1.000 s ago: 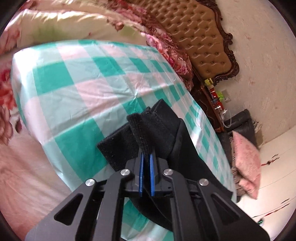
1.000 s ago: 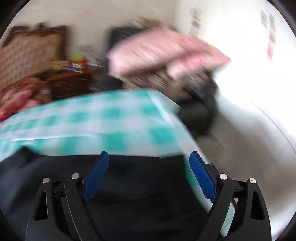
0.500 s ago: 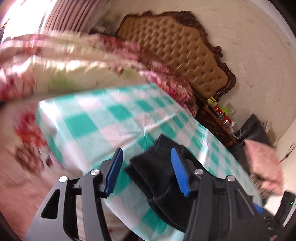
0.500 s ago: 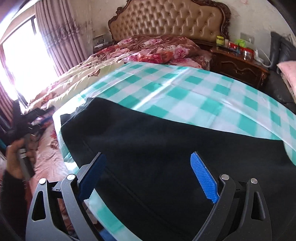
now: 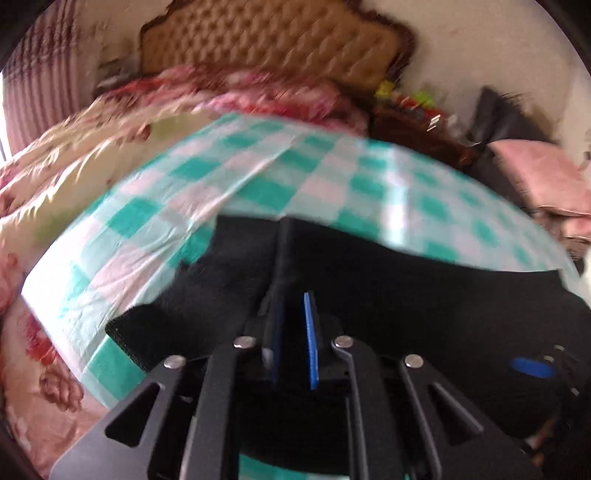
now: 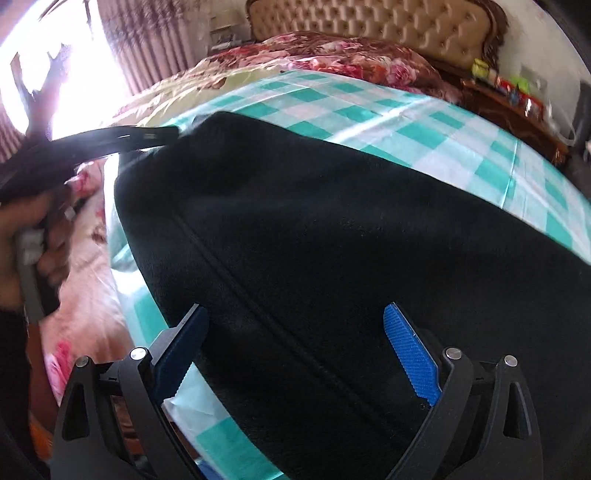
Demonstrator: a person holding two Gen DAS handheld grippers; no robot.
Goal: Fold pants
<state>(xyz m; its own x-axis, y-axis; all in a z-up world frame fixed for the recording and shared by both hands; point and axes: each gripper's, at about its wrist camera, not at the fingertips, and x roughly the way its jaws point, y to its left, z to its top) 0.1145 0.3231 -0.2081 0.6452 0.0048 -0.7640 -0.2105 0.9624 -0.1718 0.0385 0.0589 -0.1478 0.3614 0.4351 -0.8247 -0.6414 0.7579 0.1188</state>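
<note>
Black pants lie across a green and white checked cloth on the bed. In the left wrist view the pants spread to the right. My left gripper is shut on a raised fold of the pants' edge, its blue pads close together. In the right wrist view the left gripper pinches the pants' far left corner. My right gripper is open and empty, low over the near part of the pants.
A floral quilt and a tufted headboard lie behind the cloth. A dark nightstand with small items stands at the right. Pink cushions sit on a dark chair. Bright window at the left.
My left gripper let go of the pants' hem, opened, then shut again on a fold at the pants' edge. The right gripper swung round to face the bed and stays open.
</note>
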